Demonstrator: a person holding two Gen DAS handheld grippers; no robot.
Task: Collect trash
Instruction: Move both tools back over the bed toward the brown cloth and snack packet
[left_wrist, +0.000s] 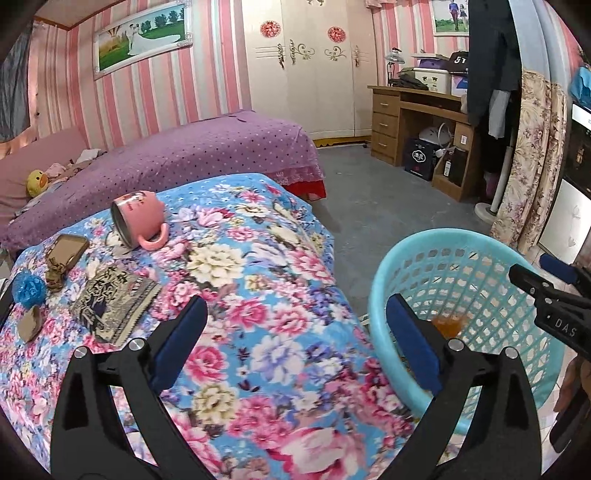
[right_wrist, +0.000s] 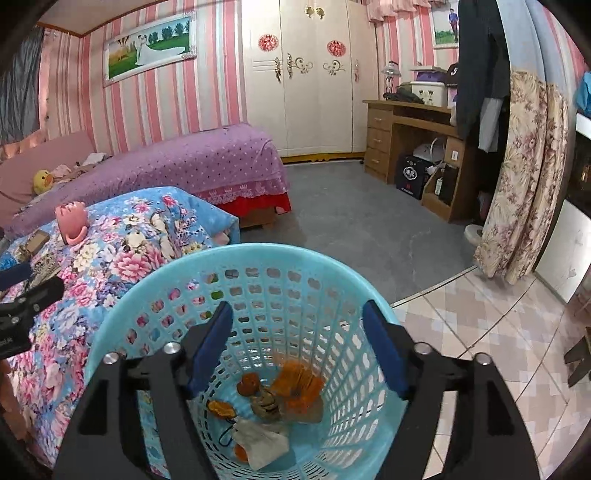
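Note:
A light blue plastic basket (right_wrist: 258, 254) stands on the floor beside the flower-patterned cover (left_wrist: 258, 258). Inside it lie an orange wrapper (right_wrist: 299, 387), a white crumpled paper (right_wrist: 258, 443) and other small scraps. My right gripper (right_wrist: 297, 308) hangs open over the basket's mouth with nothing between its fingers. Over the cover, just left of the basket (left_wrist: 380, 288), my left gripper (left_wrist: 295, 302) is open and empty. At the cover's far left lie a blue crumpled ball (left_wrist: 28, 290), a patterned packet (left_wrist: 110, 302), a cardboard scrap (left_wrist: 31, 323) and a small brown lump (left_wrist: 55, 275).
A pink mug (left_wrist: 138, 218) lies on its side near a phone (left_wrist: 68, 249). Behind is a purple bed (left_wrist: 184, 155) with a yellow duck toy (left_wrist: 37, 182). A wooden desk (right_wrist: 406, 140), a floral curtain (right_wrist: 524, 184) and a white wardrobe (right_wrist: 314, 92) stand beyond grey floor.

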